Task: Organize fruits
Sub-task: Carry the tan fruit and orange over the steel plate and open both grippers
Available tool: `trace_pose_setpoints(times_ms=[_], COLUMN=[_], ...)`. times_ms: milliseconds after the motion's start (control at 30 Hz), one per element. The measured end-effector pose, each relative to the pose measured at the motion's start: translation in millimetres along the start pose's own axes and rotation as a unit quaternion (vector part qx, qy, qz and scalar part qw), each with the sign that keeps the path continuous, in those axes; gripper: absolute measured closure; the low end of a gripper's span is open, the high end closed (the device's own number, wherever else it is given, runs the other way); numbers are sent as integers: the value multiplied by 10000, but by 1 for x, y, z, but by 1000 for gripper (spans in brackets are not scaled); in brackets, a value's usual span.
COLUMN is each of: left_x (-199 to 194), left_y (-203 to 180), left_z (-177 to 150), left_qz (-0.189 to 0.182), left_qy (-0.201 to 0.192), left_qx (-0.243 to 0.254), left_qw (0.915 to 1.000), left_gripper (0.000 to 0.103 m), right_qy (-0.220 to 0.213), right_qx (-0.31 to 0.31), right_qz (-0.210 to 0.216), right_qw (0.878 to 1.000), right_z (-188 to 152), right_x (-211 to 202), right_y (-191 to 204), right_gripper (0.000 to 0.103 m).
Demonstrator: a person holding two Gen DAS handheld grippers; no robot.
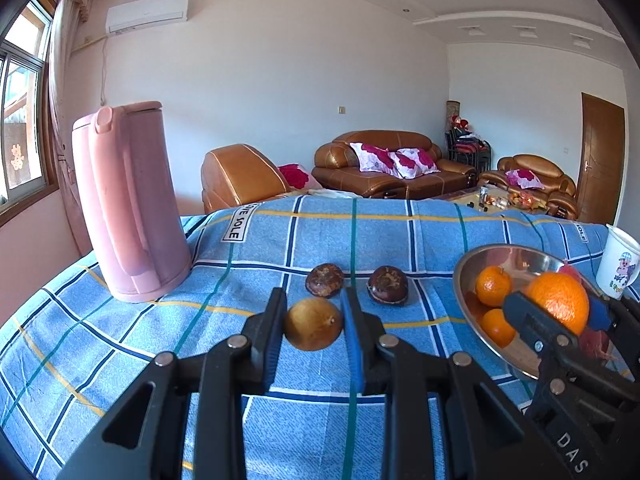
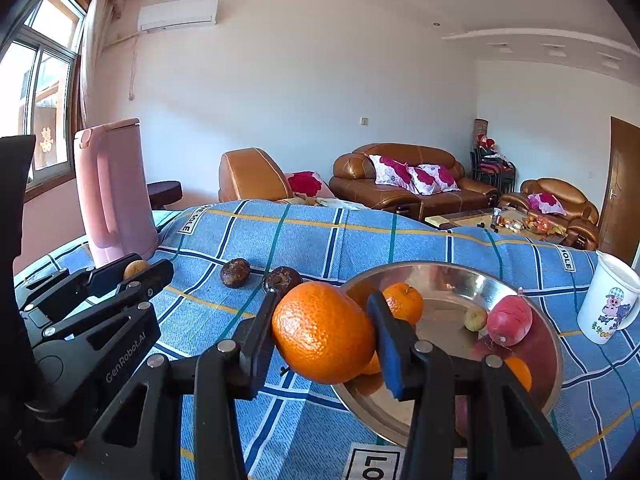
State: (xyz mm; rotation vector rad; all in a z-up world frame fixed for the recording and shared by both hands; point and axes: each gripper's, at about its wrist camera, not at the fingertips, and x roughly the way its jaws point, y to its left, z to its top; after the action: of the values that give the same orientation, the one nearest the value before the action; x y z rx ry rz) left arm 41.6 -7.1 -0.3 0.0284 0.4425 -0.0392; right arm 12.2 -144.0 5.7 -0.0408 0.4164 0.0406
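My left gripper [image 1: 314,312] is shut on a yellow-brown round fruit [image 1: 314,329], low over the blue checked cloth; it also shows in the right wrist view [image 2: 136,268]. My right gripper [image 2: 324,320] is shut on a big orange [image 2: 322,334] and holds it over the near left rim of the steel bowl [image 2: 440,270]. The bowl holds small oranges [image 2: 404,302], a red fruit [image 2: 510,320] and a small pale fruit [image 2: 476,318]. Two dark brown fruits [image 1: 324,280] [image 1: 388,285] lie on the cloth beyond my left gripper.
A tall pink kettle [image 1: 128,204] stands at the back left of the table. A white printed cup [image 2: 608,304] stands right of the bowl. The blue checked cloth [image 1: 400,236] covers the table; sofas stand beyond its far edge.
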Motion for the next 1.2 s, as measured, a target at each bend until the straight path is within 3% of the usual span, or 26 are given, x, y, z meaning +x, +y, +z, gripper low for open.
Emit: trace_pose_setpoints(times_ms=[400, 600, 967, 1200], left_x=[-6, -5, -1, 5], left_y=[-16, -30, -80, -113], left_z=[-4, -5, -2, 3], left_qz=[-217, -318, -710, -933], left_qy=[137, 222, 269, 309], left_qx=[-66, -47, 157, 336], left_qw=[9996, 9992, 9970, 9946], left_gripper=[74, 74, 74, 74], right_qy=[77, -20, 49, 84], right_qx=[-26, -227, 108, 201], right_qz=[71, -123, -584, -825], right_qw=[9999, 9997, 9982, 9964], right_z=[-6, -7, -9, -7], right_x=[-9, -15, -16, -11], right_y=[-13, -25, -101, -128], right_gripper=[56, 56, 56, 56])
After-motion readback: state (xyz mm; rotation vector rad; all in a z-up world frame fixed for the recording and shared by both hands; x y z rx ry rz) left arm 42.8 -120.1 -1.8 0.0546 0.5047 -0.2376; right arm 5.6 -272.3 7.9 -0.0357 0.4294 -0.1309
